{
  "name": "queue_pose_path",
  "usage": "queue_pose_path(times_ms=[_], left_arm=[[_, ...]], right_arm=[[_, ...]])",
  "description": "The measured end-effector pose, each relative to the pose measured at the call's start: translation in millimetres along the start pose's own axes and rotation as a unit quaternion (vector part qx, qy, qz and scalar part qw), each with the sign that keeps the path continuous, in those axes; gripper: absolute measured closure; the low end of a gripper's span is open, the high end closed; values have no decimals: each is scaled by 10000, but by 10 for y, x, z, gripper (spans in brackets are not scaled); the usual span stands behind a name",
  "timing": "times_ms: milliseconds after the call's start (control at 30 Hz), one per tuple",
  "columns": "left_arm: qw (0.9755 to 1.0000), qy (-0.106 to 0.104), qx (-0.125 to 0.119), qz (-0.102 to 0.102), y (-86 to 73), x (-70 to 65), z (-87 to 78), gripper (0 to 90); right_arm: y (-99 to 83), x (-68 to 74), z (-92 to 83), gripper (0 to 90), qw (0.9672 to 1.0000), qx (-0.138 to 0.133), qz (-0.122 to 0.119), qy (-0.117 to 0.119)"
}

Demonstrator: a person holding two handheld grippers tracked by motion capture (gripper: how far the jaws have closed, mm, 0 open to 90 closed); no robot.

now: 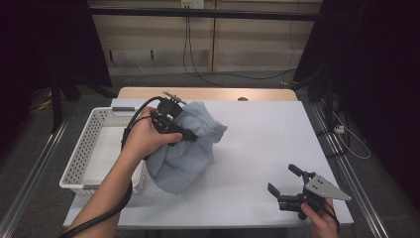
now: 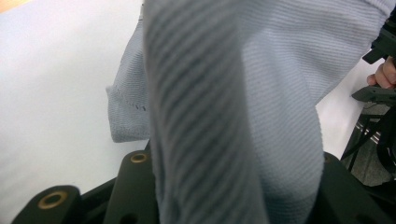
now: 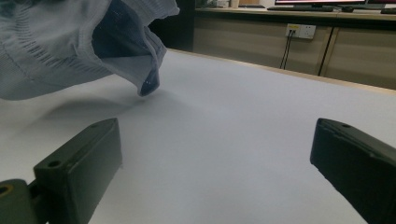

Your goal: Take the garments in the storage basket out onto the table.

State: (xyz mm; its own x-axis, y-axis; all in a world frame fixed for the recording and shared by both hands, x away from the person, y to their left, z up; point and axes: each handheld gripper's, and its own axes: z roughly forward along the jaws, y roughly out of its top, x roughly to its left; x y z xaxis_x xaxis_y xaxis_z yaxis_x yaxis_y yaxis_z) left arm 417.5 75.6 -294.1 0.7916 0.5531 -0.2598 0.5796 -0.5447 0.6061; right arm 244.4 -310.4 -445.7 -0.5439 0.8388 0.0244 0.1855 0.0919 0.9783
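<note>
Table (image 1: 262, 144) surface, covered in pale white-grey, is seen stretching from the near edge to a wooden strip at the far side, with dark curtains on either side and a panelled wall with trailing cables behind. White basket (image 1: 84, 148) with a perforated wall is set at the left edge of the table, and its inside is seen bare where it shows. Light blue-grey knitted garment (image 1: 190, 148) is held up just to the right of the basket, bunched and hanging, its lower folds reaching down to the table beside the basket's near right corner; in the right gripper view a loose hem (image 3: 147, 84) is seen hanging just above the table, with a shadow cast under it. Left claw (image 1: 185, 133) is gripped in the left hand (image 1: 146, 136) above the garment, and in the left gripper view a thick ribbed fold of the cloth (image 2: 210, 140) is seen bunched between the two black jaws, so the claw is clamped on the garment. Right claw (image 1: 285, 187) is held low near the front right corner of the table, well apart from the garment, with the right hand (image 1: 322, 223) behind it; its jaws are spread wide, and nothing is held between them.
</note>
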Motion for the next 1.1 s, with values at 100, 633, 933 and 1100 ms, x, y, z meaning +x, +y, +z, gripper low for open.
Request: queue_pose_path(times_ms=[100, 633, 933, 1100], left_arm=[[10000, -2, 20, 45, -27, 0, 58, 568], [9997, -50, -187, 128, -71, -80, 336, 562], [9987, -53, -470, 213, -19, -122, 386, 557], [9983, -59, -514, 283, -22, -112, 505, 535]], right_arm=[[0, 3, 2, 16, 10000, -3, -5, 5], [2, 3, 2, 16, 10000, -5, -14, 8], [2, 2, 3, 16, 10000, -4, -15, 8], [3, 5, 3, 16, 10000, -7, -23, 13]])
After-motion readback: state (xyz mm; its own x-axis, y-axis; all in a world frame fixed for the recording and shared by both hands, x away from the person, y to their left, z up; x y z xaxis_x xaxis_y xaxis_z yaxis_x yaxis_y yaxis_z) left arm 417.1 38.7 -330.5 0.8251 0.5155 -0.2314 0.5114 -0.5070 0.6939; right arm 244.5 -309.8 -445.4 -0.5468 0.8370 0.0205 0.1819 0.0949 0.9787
